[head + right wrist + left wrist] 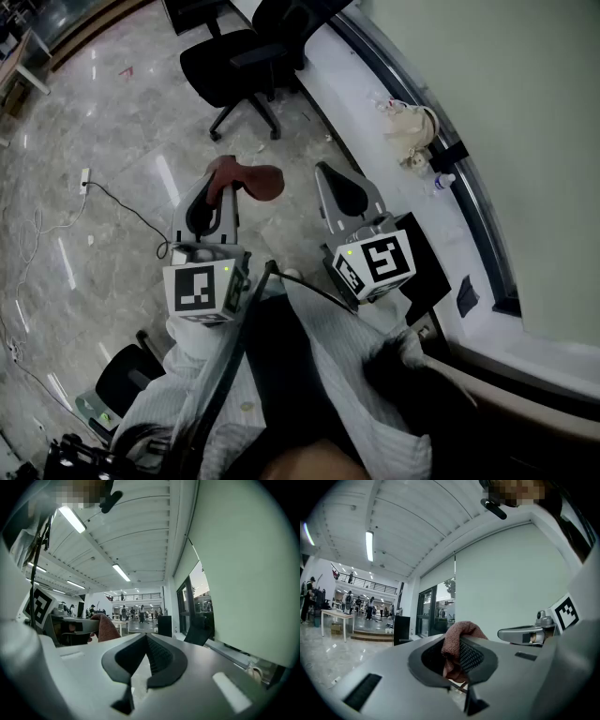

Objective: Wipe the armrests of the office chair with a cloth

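Note:
In the head view my left gripper (218, 178) is shut on a reddish-brown cloth (253, 180) that hangs from its tip over the marble floor. The left gripper view shows the cloth (457, 639) pinched between the dark pads. My right gripper (330, 176) stands beside it, shut with nothing between its jaws; its own view shows the pads (154, 656) meeting. A black office chair (234, 66) with an armrest (255, 54) stands farther ahead on the floor, apart from both grippers. The right gripper view shows the chair (199, 634) by the window.
A white ledge (375, 122) runs along the wall at the right, with a beige bag (412, 131) and a small bottle (443, 181) on it. A power strip and cable (84, 180) lie on the floor at the left. Another chair's seat (122, 380) is at lower left.

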Motion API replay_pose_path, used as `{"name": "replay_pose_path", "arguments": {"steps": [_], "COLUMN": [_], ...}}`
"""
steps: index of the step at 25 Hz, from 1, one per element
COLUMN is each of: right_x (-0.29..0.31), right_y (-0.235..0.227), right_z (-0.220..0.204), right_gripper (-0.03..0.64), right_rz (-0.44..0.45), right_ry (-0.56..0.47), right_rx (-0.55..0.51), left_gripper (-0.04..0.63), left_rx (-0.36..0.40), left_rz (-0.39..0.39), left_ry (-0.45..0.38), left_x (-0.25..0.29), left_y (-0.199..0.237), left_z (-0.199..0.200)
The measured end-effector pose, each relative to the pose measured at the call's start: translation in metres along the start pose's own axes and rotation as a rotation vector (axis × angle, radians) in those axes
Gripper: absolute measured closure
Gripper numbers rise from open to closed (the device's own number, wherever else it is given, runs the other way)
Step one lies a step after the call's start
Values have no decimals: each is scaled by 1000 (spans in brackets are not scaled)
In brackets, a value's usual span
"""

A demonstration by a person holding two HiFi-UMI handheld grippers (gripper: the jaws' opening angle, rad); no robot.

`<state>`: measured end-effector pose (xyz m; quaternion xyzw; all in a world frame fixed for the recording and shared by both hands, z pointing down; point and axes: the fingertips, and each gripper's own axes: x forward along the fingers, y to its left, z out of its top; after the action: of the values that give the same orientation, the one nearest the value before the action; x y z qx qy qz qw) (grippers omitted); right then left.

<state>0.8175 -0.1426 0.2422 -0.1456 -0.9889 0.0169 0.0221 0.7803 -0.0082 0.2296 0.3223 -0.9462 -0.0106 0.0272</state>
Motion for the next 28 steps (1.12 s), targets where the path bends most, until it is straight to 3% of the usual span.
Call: {"name": "replay_pose_path", "arguments": {"steps": [15,21,28], "right_x": [9,28,106], "right_y": [-12,-8,16], "right_z": [2,-11,-24], "right_gripper": [615,615,615], "right_rz": [7,75,197], "right_ry": [-10,-13,7], "right_rx": [9,-5,-4], "left_gripper": [560,560,560], "left_rx": [24,44,31], "left_rz": [39,162,331], "left_ry": [1,-2,8], "left_x": [9,-4,-1], "left_y": [3,35,113], "left_z": [5,-8,-14]}}
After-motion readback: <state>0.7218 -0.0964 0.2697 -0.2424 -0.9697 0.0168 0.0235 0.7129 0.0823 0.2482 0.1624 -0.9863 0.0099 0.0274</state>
